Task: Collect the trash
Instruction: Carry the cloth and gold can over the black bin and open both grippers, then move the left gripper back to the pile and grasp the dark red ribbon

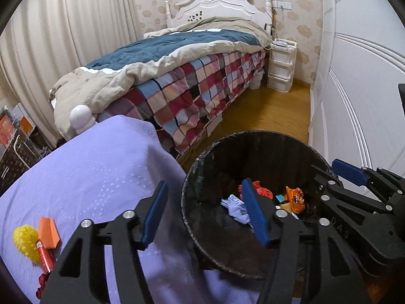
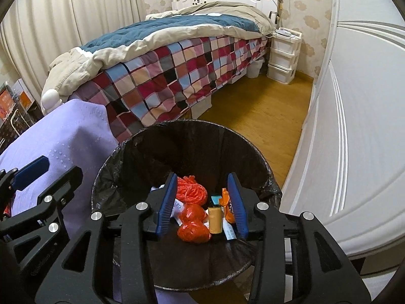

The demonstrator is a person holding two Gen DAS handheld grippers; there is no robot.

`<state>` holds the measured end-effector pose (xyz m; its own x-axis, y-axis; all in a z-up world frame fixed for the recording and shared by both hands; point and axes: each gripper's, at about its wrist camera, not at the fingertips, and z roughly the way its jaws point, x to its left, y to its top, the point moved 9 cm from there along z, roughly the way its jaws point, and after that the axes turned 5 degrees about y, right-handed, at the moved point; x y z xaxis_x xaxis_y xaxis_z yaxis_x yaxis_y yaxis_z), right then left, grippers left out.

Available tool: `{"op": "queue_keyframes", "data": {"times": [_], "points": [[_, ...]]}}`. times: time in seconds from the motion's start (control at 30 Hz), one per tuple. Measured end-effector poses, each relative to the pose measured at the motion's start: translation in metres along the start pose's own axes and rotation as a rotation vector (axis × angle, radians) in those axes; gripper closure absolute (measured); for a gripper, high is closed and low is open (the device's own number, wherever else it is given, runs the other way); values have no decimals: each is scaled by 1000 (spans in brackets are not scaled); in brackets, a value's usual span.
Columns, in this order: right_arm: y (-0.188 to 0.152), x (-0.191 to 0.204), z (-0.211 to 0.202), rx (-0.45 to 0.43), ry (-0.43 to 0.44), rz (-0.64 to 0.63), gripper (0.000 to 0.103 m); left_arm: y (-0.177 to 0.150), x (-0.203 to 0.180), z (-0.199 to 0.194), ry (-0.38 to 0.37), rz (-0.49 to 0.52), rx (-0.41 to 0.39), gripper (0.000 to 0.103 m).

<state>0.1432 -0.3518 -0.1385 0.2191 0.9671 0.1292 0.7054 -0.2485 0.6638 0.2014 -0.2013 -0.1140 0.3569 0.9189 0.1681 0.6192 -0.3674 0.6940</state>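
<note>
A black bin with a black liner (image 1: 202,167) (image 2: 119,162) stands beside a table under a purple cloth (image 1: 88,172). In the bin lie orange-red net bags (image 2: 192,223), a yellow cylinder (image 2: 215,219), an orange wrapper (image 2: 226,207) and pale blue paper (image 1: 235,209). My left gripper (image 1: 203,212) is open and straddles the bin's near rim, nothing held. My right gripper (image 2: 201,205) hangs open above the bin's contents, also empty. On the cloth at lower left lie a yellow spiky ball (image 1: 25,242), an orange box (image 1: 49,231) and a red tube (image 1: 45,255).
A bed with a plaid cover (image 1: 202,86) fills the middle, its white post (image 1: 81,119) behind the table. White wardrobe doors (image 2: 354,126) line the right side. A white drawer unit (image 1: 281,65) stands at the far wall, with wood floor (image 2: 253,111) between bed and wardrobe.
</note>
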Motion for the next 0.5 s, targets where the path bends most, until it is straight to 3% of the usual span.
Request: {"op": "queue_keyframes", "data": {"times": [0.1, 0.5], "points": [[-1, 3, -6, -6, 1, 0, 57, -3, 9, -6, 11, -18, -2, 33], [-14, 43, -33, -25, 52, -31, 51, -33, 59, -39, 87, -66, -4, 33]]}}
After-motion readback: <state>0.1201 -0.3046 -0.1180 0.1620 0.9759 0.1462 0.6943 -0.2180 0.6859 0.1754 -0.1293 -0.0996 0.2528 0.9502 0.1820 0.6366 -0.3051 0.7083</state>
